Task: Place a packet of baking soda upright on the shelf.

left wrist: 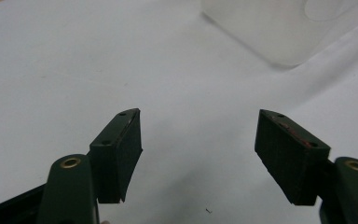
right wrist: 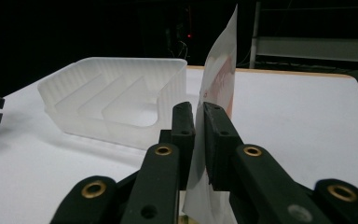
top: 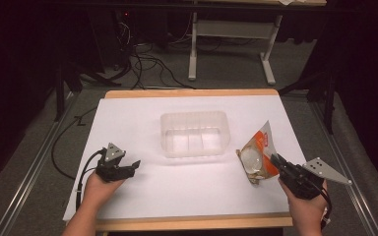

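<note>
At the lower right, a packet point(top: 257, 156) is pinched by the nearly closed right hand-held gripper point(right wrist: 199, 135), beside the tub point(top: 194, 133). The left hand-held gripper point(left wrist: 198, 154) is held wide open, empty, over the counter point(top: 142, 196).

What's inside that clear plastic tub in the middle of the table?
The clear plastic tub looks empty: only its own moulded ridges show on the floor, with the white table visible through it. The packet is outside it, pinched in the right gripper.

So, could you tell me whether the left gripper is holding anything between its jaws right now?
No, the left gripper has its jaws wide apart, with bare white table showing between them.
</note>
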Available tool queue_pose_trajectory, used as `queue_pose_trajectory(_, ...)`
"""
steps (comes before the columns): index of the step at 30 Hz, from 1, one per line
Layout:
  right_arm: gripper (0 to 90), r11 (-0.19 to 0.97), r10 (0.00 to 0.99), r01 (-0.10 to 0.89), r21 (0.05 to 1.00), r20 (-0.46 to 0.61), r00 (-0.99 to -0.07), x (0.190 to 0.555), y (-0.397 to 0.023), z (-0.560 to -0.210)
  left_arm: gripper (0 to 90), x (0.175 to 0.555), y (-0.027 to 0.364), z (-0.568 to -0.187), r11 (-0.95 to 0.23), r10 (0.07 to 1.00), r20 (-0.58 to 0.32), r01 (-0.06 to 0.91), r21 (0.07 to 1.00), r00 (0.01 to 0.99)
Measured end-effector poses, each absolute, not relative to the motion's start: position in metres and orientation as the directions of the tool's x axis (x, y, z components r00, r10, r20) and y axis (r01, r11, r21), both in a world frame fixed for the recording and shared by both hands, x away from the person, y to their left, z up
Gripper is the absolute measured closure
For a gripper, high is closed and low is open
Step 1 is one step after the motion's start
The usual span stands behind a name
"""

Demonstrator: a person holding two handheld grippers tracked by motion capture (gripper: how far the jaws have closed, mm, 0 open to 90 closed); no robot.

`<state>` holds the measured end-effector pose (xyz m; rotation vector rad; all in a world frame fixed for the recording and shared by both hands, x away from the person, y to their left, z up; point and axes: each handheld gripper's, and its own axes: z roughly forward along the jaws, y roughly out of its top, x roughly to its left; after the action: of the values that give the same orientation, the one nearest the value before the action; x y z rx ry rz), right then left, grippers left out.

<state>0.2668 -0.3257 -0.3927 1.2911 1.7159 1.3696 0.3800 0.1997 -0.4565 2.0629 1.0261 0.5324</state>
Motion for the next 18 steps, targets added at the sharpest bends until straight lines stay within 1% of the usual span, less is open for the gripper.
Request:
queue_pose_trajectory(9, 75.1, 0.035, 0.92, 0.331, 0.943, 0.099, -0.38, 0.268, -0.318, -0.397, 32.1, 0.38, 0.199, -0.457, -0.398, 0.803, 0.036, 0.491, 0.775, 0.595)
queue_pose_trajectory(16, 66.6, 0.072, 0.92, 0.329, 0.942, 0.065, -0.387, 0.264, -0.309, -0.403, 32.0, 0.38, 0.199, -0.457, -0.405, 0.799, 0.038, 0.49, 0.772, 0.6)
queue_pose_trajectory(18, 66.2, 0.076, 0.921, 0.333, 0.94, 0.061, -0.384, 0.264, -0.308, -0.405, 32.0, 0.38, 0.199, -0.457, -0.407, 0.798, 0.039, 0.49, 0.771, 0.602)
